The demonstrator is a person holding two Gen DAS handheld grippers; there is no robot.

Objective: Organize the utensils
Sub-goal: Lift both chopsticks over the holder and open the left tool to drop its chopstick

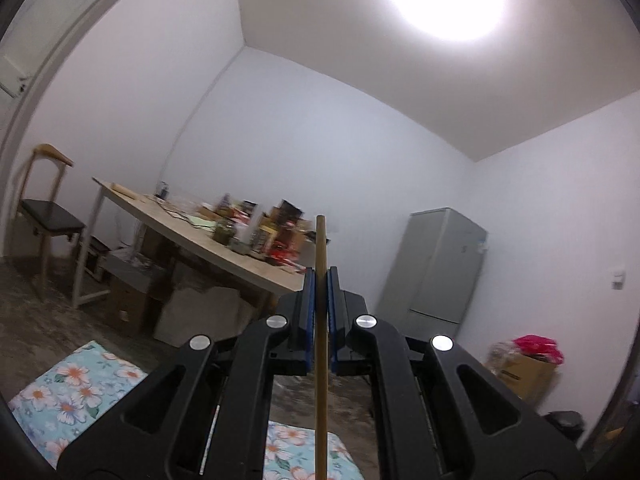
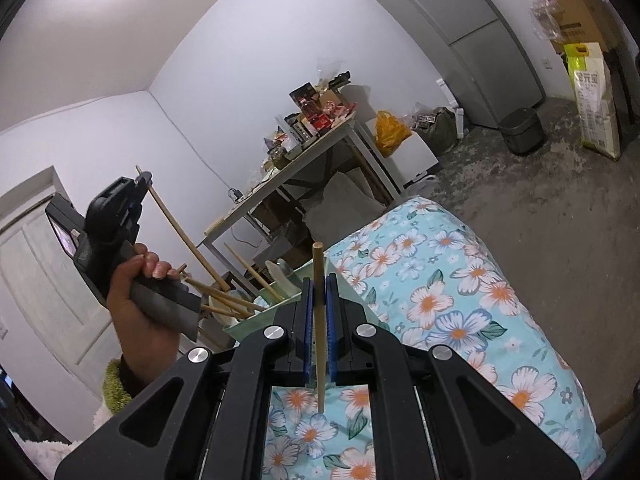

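Both grippers pinched one chopstick each: left gripper raised above green holder, right gripper just beside holder. Step: carrying chopsticks. Next probably needs tips aligned over holder opening before release.

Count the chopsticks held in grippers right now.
2. One chopstick is clamped in the left gripper, raised clear of the green container. The other chopstick is clamped in the right gripper. More sticks stand in the container, partly hidden.
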